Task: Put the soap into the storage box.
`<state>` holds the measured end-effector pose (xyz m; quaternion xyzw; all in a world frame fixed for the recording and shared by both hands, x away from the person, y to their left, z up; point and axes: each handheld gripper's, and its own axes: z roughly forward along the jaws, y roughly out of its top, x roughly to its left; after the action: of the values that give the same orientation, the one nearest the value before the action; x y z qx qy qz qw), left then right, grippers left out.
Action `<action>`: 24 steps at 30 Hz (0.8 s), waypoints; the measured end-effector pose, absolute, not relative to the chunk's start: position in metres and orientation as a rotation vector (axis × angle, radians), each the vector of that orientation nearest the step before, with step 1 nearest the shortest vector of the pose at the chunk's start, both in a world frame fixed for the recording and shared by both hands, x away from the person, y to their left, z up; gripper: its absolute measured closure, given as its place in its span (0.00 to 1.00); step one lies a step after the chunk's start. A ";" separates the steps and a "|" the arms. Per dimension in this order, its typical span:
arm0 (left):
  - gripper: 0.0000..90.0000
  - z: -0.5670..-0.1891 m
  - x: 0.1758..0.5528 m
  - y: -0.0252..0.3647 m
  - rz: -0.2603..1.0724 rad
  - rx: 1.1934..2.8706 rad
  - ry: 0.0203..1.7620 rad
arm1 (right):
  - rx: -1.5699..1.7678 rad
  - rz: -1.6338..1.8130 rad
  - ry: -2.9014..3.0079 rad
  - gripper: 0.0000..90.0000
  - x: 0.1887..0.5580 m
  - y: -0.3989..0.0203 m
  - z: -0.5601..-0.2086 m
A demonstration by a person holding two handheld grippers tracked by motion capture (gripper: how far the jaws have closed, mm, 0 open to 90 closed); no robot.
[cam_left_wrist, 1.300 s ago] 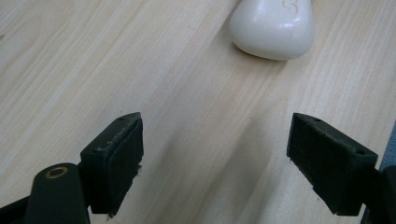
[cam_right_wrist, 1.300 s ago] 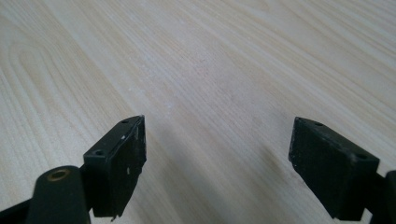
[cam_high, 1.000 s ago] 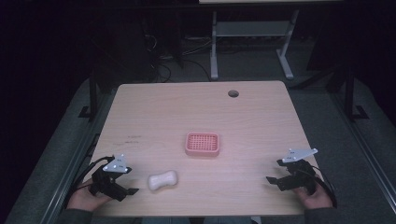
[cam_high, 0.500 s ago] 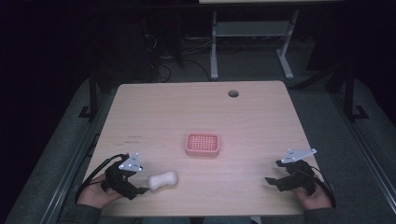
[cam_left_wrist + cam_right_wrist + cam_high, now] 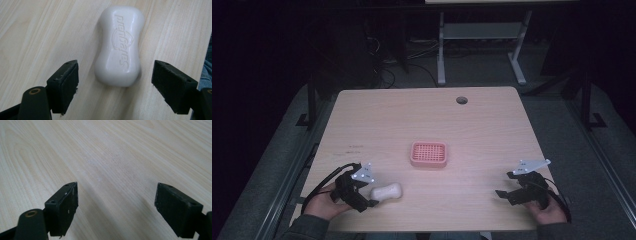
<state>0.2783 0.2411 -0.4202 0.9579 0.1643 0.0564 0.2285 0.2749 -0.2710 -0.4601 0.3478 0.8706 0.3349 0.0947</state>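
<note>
**White soap bar between spread left jaws, pink dish at table centre**

High view. The white, waisted bar of soap [image 5: 386, 191] lies flat on the pale wood-grain tabletop [image 5: 422, 120], near the front edge on the left side. The left gripper [image 5: 366, 196], a black two-jaw tool with a grey three-cornered plate on top, is held in the person's left hand [image 5: 323, 205] just beside the bar's left end; contact cannot be judged from this angle. A pink, rectangular plastic soap dish with a perforated grid floor [image 5: 428, 153] stands near the middle of the table, apart from the bar and further from the person. The right gripper [image 5: 506, 185], of the same build, is held in the right hand [image 5: 546, 210] near the front right corner, well apart from both bar and dish. A round cable hole [image 5: 461, 100] sits near the far edge. The legs of a grey metal frame [image 5: 477, 35] stand on the dark floor beyond the table.

Left gripper view. The bar [image 5: 119, 45] lies lengthwise ahead, its near end between the two black jaws, embossed lettering on its top face. The jaws stand wide apart, with bare wood showing on each side of the bar; neither pad touches it and nothing is gripped.

Right gripper view. The jaws stand wide apart over bare wood grain [image 5: 112, 157], holding nothing.
</note>
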 end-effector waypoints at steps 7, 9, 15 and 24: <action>0.24 -0.419 0.281 0.234 0.151 2.639 0.437 | 1.021 0.991 2.592 0.21 0.275 -0.270 -0.461; 0.25 -0.419 0.282 0.233 0.150 2.644 0.429 | 1.019 0.990 2.593 0.21 0.275 -0.269 -0.461; 0.26 -0.420 0.283 0.227 0.139 2.652 0.423 | 1.019 0.990 2.590 0.21 0.275 -0.270 -0.461; 0.30 -0.423 0.286 0.216 0.104 2.683 0.405 | 1.017 0.993 2.591 0.21 0.275 -0.271 -0.460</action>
<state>0.2864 0.2160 -0.4230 0.9657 0.1459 0.0373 0.2117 0.2751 -0.2707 -0.4603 0.3426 0.8730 0.3346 0.0929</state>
